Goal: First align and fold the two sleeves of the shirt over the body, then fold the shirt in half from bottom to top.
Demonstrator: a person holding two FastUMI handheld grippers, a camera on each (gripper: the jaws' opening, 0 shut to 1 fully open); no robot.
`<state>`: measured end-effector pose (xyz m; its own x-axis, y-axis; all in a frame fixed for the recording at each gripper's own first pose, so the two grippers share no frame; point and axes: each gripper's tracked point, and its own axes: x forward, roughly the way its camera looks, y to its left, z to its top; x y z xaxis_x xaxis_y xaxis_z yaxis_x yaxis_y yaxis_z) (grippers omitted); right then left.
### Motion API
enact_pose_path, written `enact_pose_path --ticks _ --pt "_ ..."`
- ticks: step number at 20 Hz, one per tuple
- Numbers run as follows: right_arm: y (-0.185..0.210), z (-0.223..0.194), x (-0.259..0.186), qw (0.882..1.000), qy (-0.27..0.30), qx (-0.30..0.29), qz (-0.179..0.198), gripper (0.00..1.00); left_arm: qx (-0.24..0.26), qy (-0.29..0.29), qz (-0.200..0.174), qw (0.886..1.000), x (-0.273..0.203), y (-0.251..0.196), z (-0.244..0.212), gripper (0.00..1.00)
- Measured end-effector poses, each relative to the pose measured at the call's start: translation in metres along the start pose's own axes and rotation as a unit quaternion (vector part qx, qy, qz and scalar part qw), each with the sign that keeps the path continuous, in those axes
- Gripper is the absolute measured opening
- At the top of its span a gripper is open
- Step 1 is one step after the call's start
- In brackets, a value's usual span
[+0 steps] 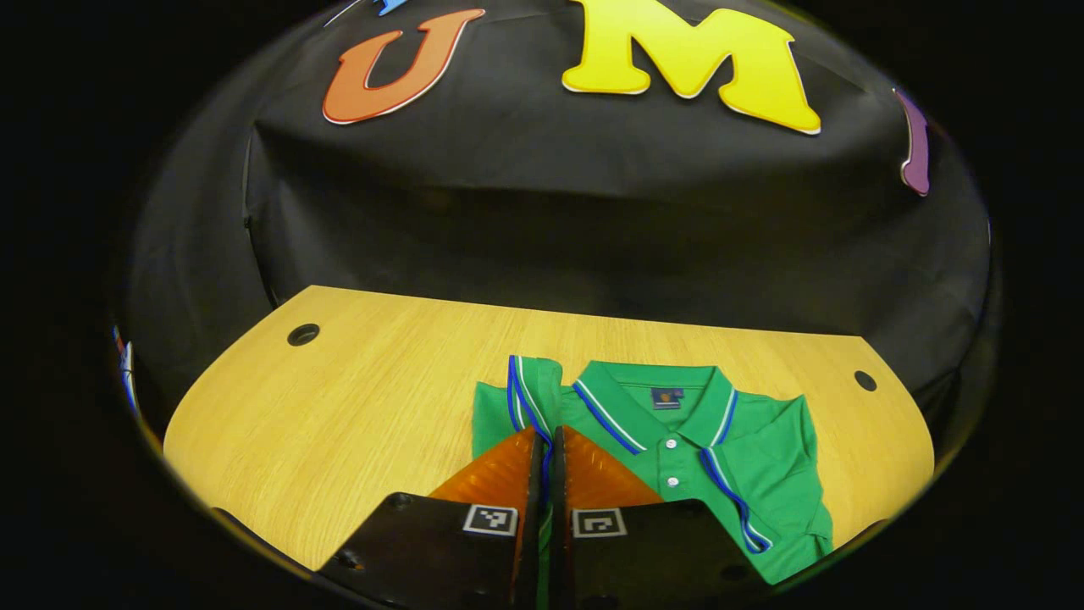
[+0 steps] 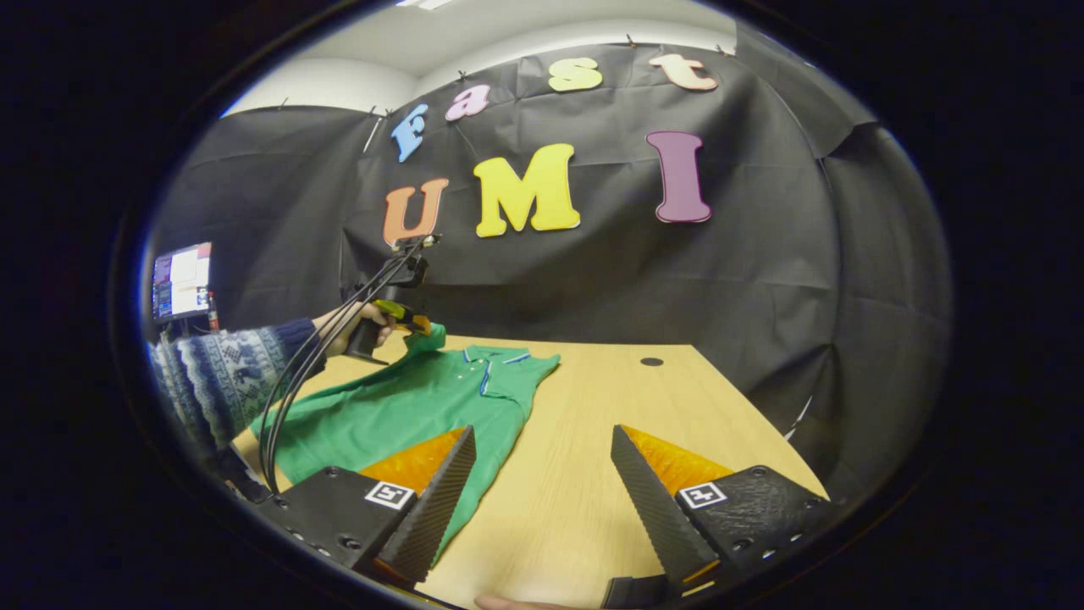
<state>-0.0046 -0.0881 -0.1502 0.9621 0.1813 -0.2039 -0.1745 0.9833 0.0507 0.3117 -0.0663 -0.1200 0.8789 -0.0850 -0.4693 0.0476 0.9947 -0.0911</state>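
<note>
Left tongs (image 1: pixel 546 445) clamped on sleeve (image 1: pixel 532 394) of green striped-trim polo shirt (image 1: pixel 745 457) atop wooden desk (image 1: pixel 339 398). Right tongs (image 2: pixel 542 487) wide apart, empty. Sleeve folds unfinished; bottom-to-top fold pending.

Recording booth inside an office or lab room. Indicated by: black cloth backdrop (image 2: pixel 593 280) draped behind a light wooden desk with round cable holes (image 1: pixel 356 398); white wall and ceiling (image 2: pixel 474 34) above the cloth, upper centre of right gripper view; lit computer monitor (image 2: pixel 181 281) at left edge.
</note>
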Motion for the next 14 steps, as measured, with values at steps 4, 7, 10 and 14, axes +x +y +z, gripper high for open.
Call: enact_pose_path --ticks 4,7,10,14 --pt "-0.001 -0.003 0.002 1.000 0.003 0.000 -0.002 0.98 0.021 -0.018 -0.015 1.000 -0.015 -0.020 0.008 0.72" --pt "0.000 0.000 0.002 1.000 0.000 0.002 -0.004 0.97 0.028 -0.039 -0.008 0.999 -0.033 -0.023 0.017 1.00" --pt "0.001 0.004 -0.002 1.000 -0.006 0.001 -0.010 0.98 0.033 -0.071 -0.019 0.997 -0.067 -0.028 0.030 1.00" --pt "0.011 0.010 -0.006 1.000 -0.014 -0.003 -0.008 0.97 0.051 -0.107 -0.030 0.992 -0.116 -0.029 0.040 1.00"
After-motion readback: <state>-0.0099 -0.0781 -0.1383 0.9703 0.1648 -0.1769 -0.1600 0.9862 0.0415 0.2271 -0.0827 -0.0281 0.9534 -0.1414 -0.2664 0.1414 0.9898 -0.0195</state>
